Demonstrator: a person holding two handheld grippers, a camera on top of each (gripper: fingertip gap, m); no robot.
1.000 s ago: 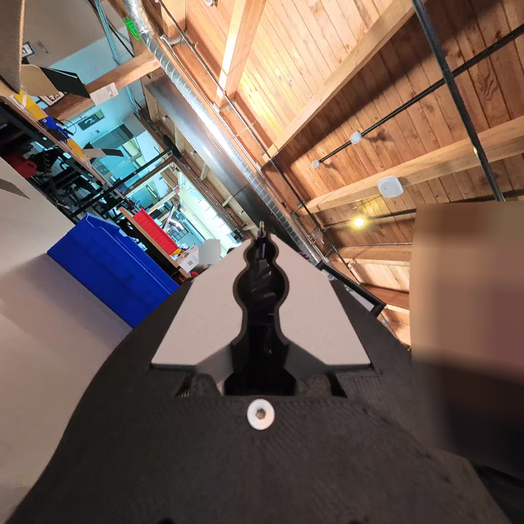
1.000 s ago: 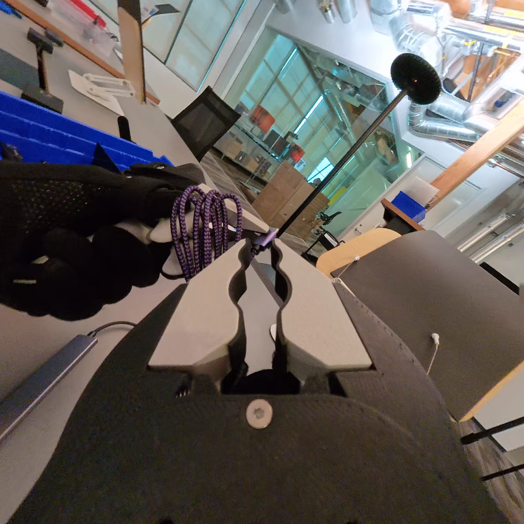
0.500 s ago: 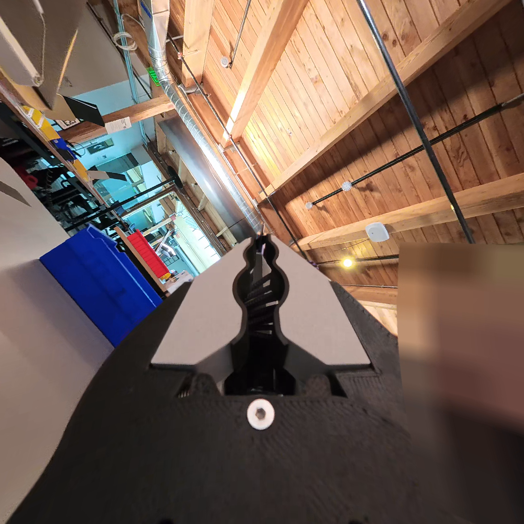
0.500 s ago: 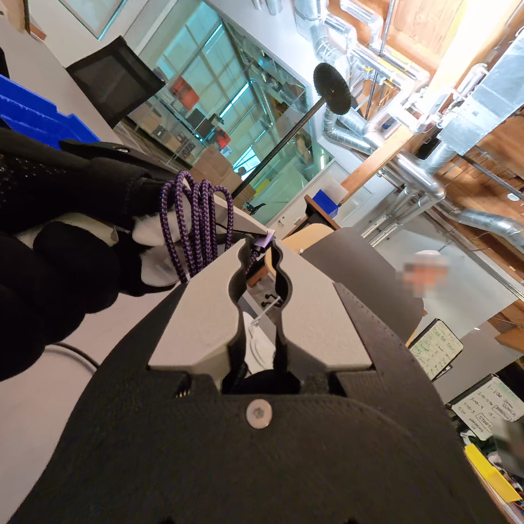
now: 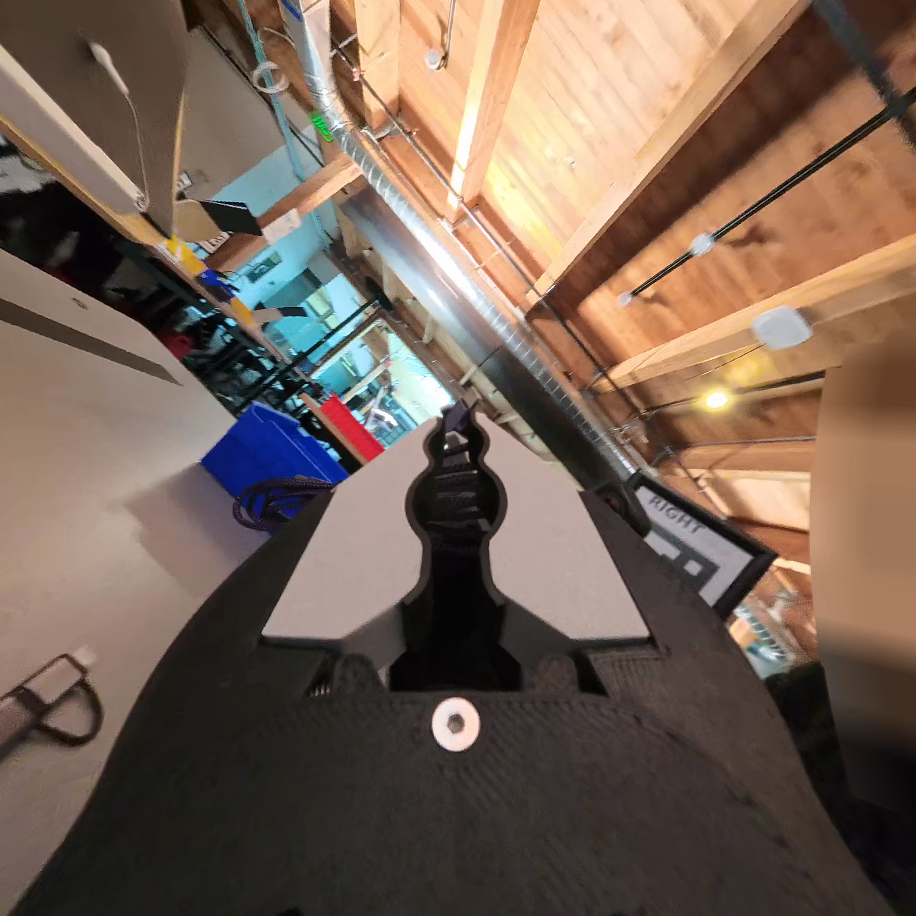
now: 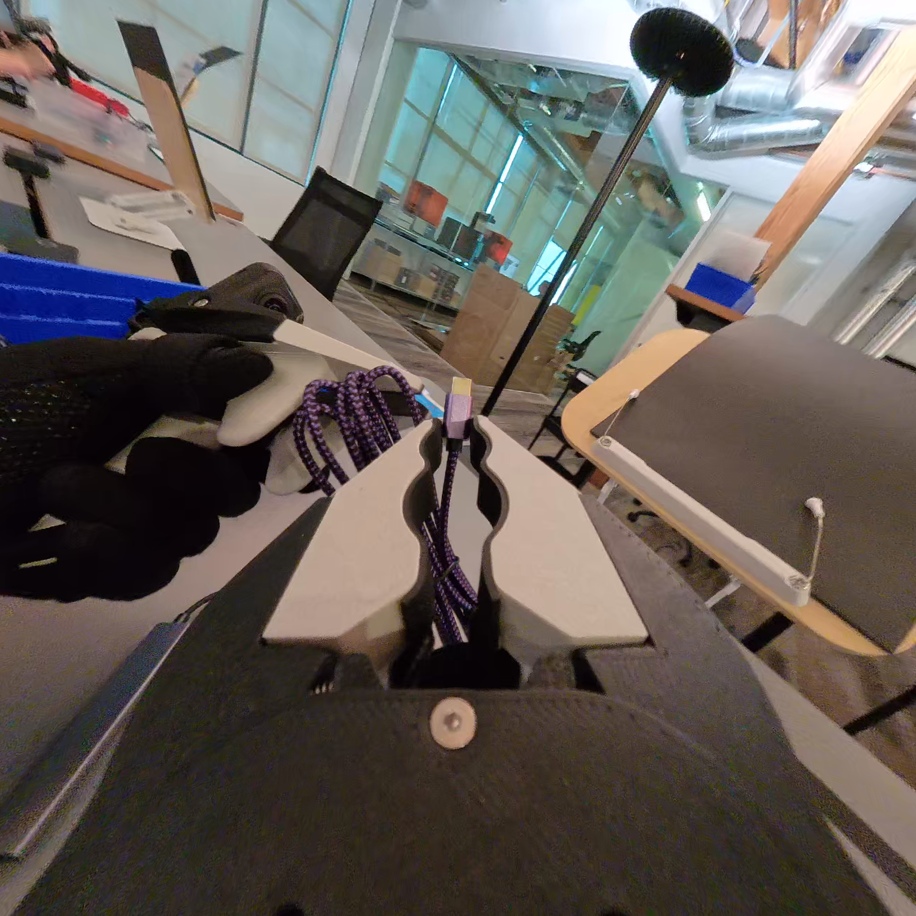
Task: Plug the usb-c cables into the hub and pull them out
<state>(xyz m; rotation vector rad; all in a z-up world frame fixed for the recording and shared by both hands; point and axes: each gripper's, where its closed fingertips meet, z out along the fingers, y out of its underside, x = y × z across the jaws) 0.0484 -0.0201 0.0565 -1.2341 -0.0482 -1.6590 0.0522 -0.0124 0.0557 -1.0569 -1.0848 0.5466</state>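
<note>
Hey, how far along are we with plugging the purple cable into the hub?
Done so far: the right gripper is shut on the purple cable's connector, plug tip pointing forward. In hand: the left gripper is shut on a dark plug, and the coiled purple cable hangs beside it. Left: the grey hub lies on the table with nothing visibly plugged in, so every insertion and pull-out remains.

A workshop-style lab — exposed timber ceiling (image 5: 619, 124) with a bare metal duct (image 5: 486, 317) overhead. Blue parts bins (image 5: 272, 456), storage racks (image 5: 208, 317) and glass partitions (image 6: 476, 163) ring the grey surface (image 5: 89, 471).
</note>
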